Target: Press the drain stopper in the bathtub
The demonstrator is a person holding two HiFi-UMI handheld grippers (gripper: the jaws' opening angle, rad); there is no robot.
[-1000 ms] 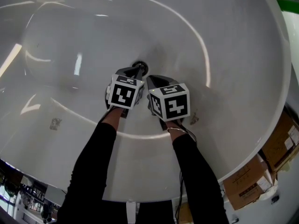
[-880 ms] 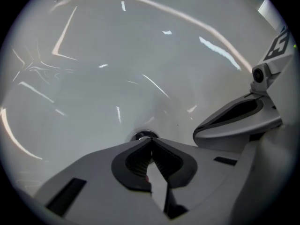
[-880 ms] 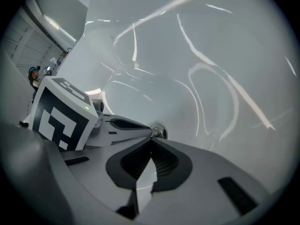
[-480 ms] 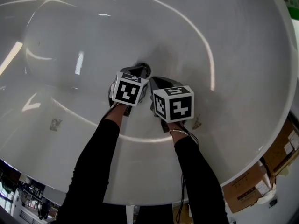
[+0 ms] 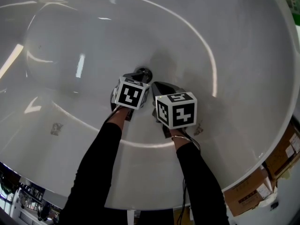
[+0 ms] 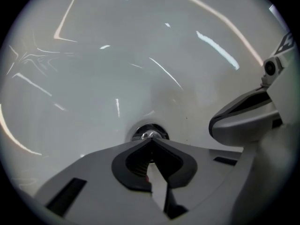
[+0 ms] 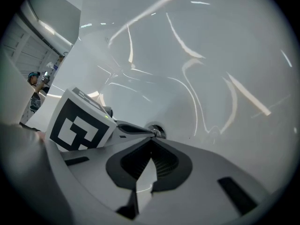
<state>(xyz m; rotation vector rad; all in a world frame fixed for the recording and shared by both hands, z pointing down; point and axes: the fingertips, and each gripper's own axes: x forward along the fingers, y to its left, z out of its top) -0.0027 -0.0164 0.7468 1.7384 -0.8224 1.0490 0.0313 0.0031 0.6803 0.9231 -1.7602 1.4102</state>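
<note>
Chrome drain stopper (image 5: 143, 72) sits at the bottom centre of the white bathtub (image 5: 225, 41). Your left gripper (image 6: 151, 140) has its jaws pressed together w/ nothing btwn them, tips right at the stopper's near edge; can't tell if touching. Your right gripper (image 7: 151, 141), jaws likewise together & empty, is just beside the left, tips near the stopper.

the bathtub (image 5: 234, 139) is glossy white, streaked with pale reflections. the drain stopper (image 5: 144, 73) is shiny silver. the left gripper (image 6: 151, 140) and right gripper (image 7: 151, 142) are grey with black pads (image 6: 127, 166), their cubes (image 5: 131, 93) white with black square markers. both sleeves (image 5: 96, 168) are black.
</note>
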